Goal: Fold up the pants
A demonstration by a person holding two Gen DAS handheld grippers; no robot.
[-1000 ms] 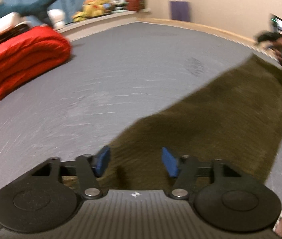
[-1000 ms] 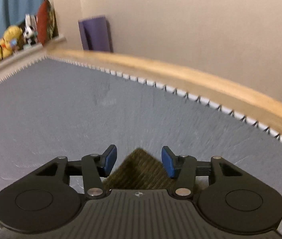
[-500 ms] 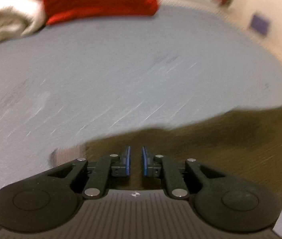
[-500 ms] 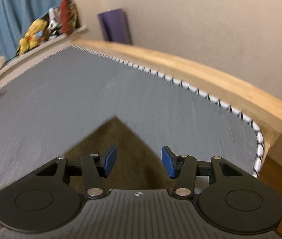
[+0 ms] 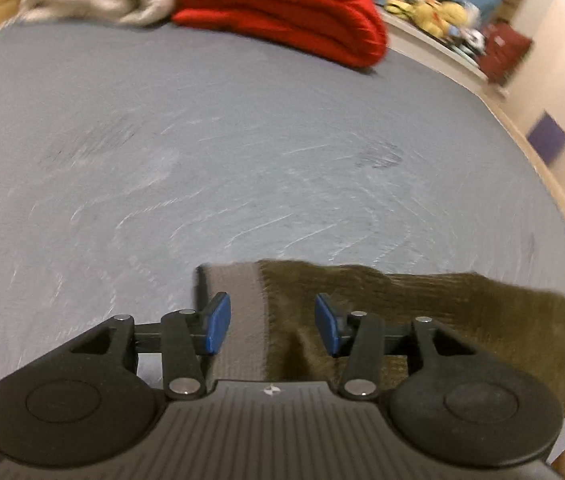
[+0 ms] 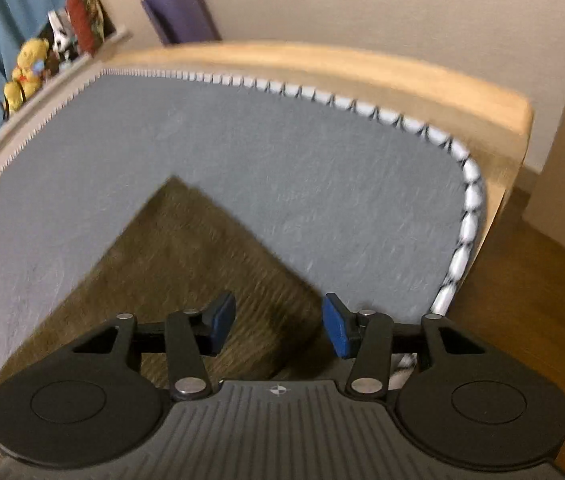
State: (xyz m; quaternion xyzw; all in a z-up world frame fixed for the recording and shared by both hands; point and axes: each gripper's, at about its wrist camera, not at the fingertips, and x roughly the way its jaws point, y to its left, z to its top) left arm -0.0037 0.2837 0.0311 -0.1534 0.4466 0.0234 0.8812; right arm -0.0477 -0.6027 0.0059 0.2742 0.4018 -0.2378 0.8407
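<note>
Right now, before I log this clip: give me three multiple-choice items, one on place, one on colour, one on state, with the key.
1. Where do the pants lie?
A. on the grey bed cover
B. on the wooden floor
C. on the red blanket

2. What colour is the folded blanket at the far side?
A. blue
B. red
C. green

3. How is the right gripper?
A. shut on the pants
B. out of view
C. open

Key: A, the olive cloth lies flat on the cover; B, plainly red; C, a gap shows between the pads.
</note>
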